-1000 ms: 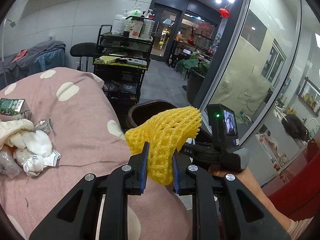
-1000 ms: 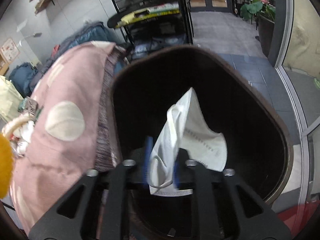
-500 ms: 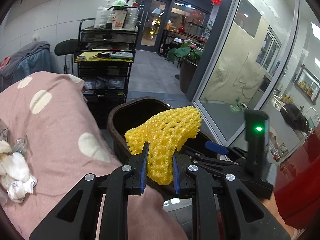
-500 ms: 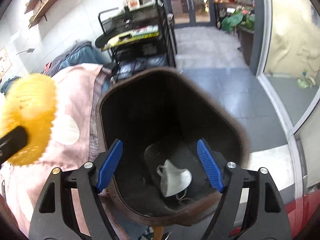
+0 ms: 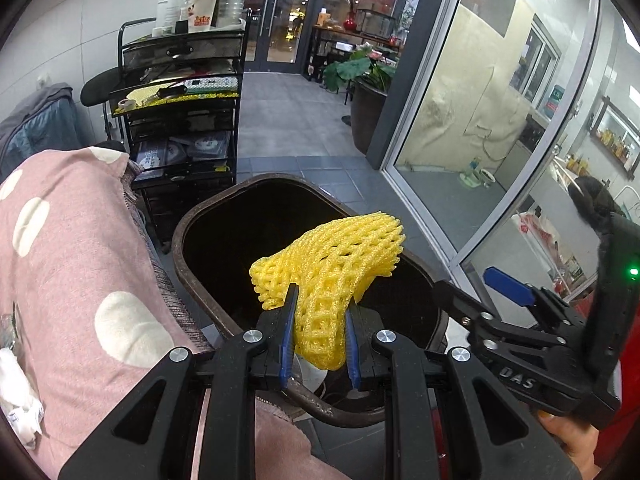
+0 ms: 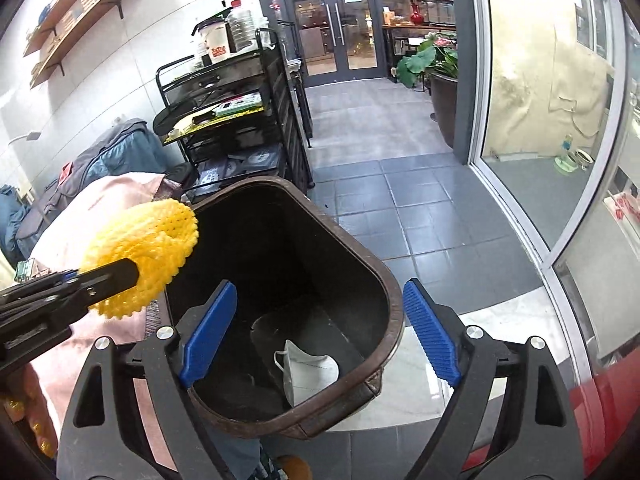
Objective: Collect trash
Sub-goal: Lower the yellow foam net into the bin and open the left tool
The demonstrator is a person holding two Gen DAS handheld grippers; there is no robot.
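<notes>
My left gripper [image 5: 318,332] is shut on a yellow foam fruit net [image 5: 332,268] and holds it over the near left rim of a dark brown trash bin [image 5: 200,220]. In the right wrist view the net [image 6: 152,248] hangs at the bin's left edge [image 6: 380,276]. My right gripper [image 6: 318,332] is open and empty, above the bin's near rim. A white face mask [image 6: 308,368] lies on the bin's bottom. More white crumpled trash [image 5: 16,396] lies on the pink dotted cloth at the far left.
A pink cloth with white dots [image 5: 72,264] covers the surface left of the bin. A black wire cart [image 5: 180,112] with bottles stands behind it. Glass wall panels [image 5: 480,120] run along the right. A potted plant [image 5: 360,80] stands on the grey tiled floor.
The right gripper opened and dropped the face mask into the bin, then drew back. The left gripper carried the yellow net rightward from the cloth to over the bin.
</notes>
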